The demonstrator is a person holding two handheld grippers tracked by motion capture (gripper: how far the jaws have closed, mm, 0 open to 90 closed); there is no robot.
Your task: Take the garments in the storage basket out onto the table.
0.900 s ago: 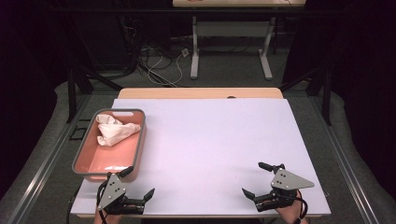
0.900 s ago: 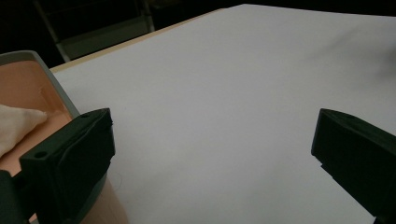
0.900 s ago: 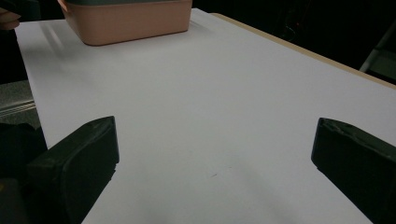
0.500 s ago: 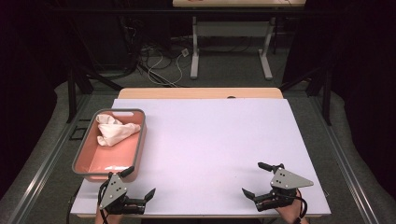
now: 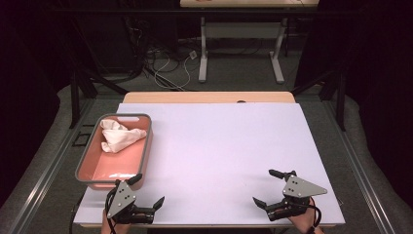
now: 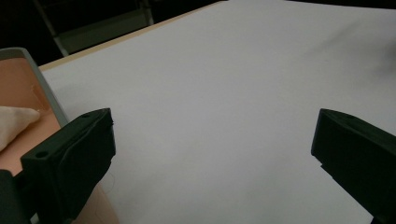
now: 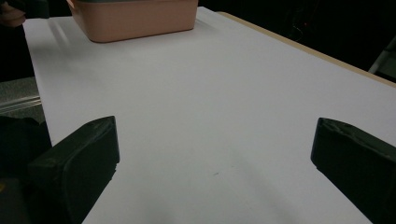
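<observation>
While both sets of jaws stand wide with nothing between them, we see the cloth (image 5: 118, 138) bunched at the basin's (image 5: 146, 141) far end. Our left gripper (image 5: 147, 195) sits just beside that basin; reaching carelessly could knock its rim and slide it across the worktop (image 5: 219, 146). The right gripper (image 5: 268, 187) waits well apart.

A white-topped table (image 5: 219, 156) stands on grey floor (image 5: 234, 80) in a dark room. At twelve o'clock, a white-legged desk (image 5: 241, 48) stands beyond it, with loose cables (image 5: 165, 63) at eleven o'clock.
</observation>
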